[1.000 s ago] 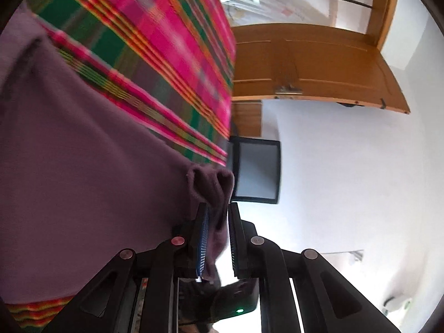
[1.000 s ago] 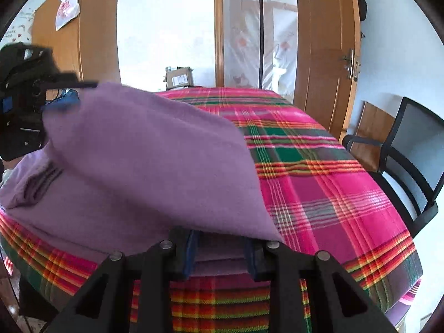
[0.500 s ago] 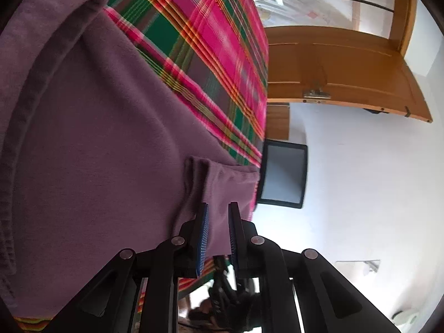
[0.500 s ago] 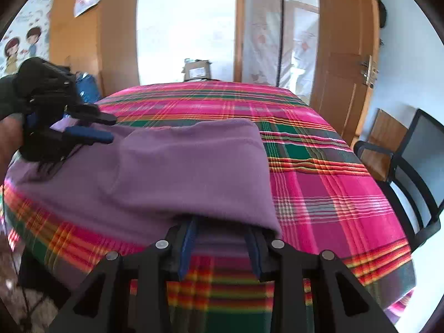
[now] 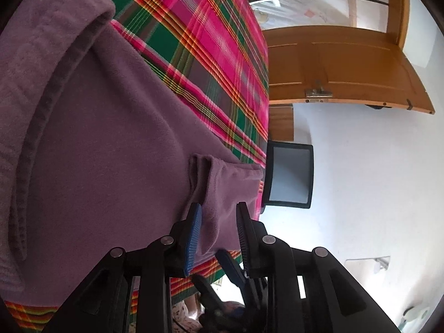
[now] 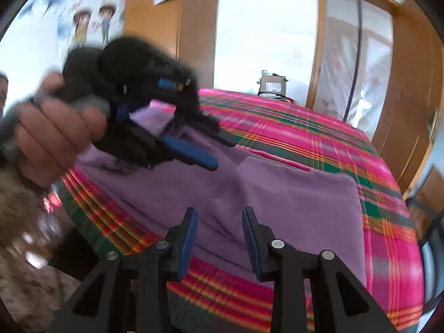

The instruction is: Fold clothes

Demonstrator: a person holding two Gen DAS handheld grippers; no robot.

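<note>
Purple fleece garment lies spread on your worktop, along its near edge, folded over on itself so a doubled panel sits on top toward the worktop's right side. A thick rolled hem or collar runs along the garment's far end in the left wrist view. A small flap of the cloth rises between the pads of your left tongs; the jaws stand apart, with the flap touching the blue left pad and clear of the other. Your right tongs hover just above the garment near the front edge of the worktop, jaws apart, gripping nothing. From the right wrist view your left hand shows blurred, wrapped round the handle of the left tongs over the garment's left end.

Under the cloth the worktop wears a plaid cover in pink, green and orange that hangs over the edges. Beyond the far right corner stands a black chair, and behind it a wooden door against a white wall. A cardboard box sits past the worktop's far edge. Cartoon stickers mark the wall at the left.
</note>
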